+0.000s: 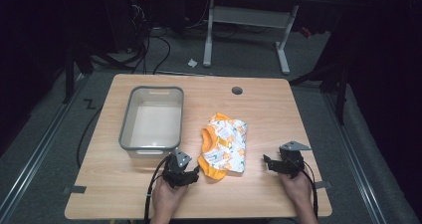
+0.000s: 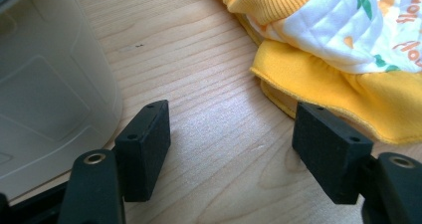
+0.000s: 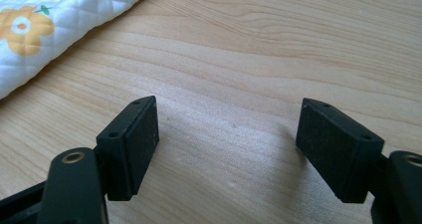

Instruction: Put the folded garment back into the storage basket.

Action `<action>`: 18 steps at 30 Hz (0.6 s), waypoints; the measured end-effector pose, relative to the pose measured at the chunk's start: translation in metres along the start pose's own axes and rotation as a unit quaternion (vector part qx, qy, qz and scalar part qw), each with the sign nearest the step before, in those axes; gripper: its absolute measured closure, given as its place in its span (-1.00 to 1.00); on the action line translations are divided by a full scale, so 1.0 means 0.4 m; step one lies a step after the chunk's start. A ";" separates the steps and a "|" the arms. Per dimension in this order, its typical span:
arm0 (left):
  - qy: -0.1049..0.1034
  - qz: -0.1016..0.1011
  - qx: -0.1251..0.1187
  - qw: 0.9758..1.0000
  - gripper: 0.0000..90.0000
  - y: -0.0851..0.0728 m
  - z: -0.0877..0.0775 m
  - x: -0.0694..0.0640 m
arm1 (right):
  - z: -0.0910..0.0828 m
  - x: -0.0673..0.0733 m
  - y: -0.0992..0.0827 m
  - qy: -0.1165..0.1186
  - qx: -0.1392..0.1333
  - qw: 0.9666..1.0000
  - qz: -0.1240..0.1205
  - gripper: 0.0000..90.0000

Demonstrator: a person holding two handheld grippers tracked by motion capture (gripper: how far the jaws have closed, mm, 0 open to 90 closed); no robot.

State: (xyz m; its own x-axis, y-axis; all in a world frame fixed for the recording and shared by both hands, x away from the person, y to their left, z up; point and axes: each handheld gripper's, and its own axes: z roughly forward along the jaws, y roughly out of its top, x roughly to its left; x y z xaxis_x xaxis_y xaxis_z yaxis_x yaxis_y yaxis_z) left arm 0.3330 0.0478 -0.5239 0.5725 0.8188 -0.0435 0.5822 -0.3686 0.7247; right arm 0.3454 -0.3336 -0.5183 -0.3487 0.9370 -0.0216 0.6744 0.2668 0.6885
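Light wood-grain surface (image 1: 278, 109), round cable hole near far edge. On it: grey rectangular plastic tub (image 1: 128, 119) at left; folded orange-and-white quilted flower-print garment (image 1: 225, 143) just beside it, apart

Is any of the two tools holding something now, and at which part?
Nothing is held. The left tool is open beside the orange hem of the garment, not touching it. The right tool is open over the bare table.

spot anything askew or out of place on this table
Nothing stands out. The folded orange and white garment lies slightly slanted on the table beside the upright grey bin. The left gripper and right gripper are open, holding nothing.
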 end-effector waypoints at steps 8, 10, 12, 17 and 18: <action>-0.002 0.001 0.001 1.000 -0.31 0.000 0.000 0.000 | 0.000 -0.002 0.000 0.002 0.001 1.000 0.004 -0.43; -0.003 0.001 0.001 1.000 -0.35 0.000 0.001 -0.001 | 0.000 -0.001 0.000 0.003 0.001 1.000 0.003 -0.42; -0.003 0.001 0.001 1.000 -0.35 0.000 0.001 -0.001 | 0.000 -0.002 0.000 0.004 0.000 1.000 0.001 -0.41; -0.004 0.001 0.002 1.000 -0.35 0.001 0.001 0.000 | 0.000 -0.002 0.000 0.005 0.000 1.000 0.000 -0.41; -0.004 0.001 0.002 1.000 -0.35 0.001 0.001 -0.001 | 0.000 -0.002 0.000 0.005 0.000 1.000 0.000 -0.41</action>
State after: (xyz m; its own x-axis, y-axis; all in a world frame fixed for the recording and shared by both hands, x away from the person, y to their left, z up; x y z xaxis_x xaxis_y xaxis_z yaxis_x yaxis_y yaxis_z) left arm 0.3332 0.0474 -0.5239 0.5780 0.8146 -0.0481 0.5831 -0.3711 0.7226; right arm 0.3456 -0.3343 -0.5183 -0.3557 0.9345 -0.0147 0.6743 0.2675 0.6883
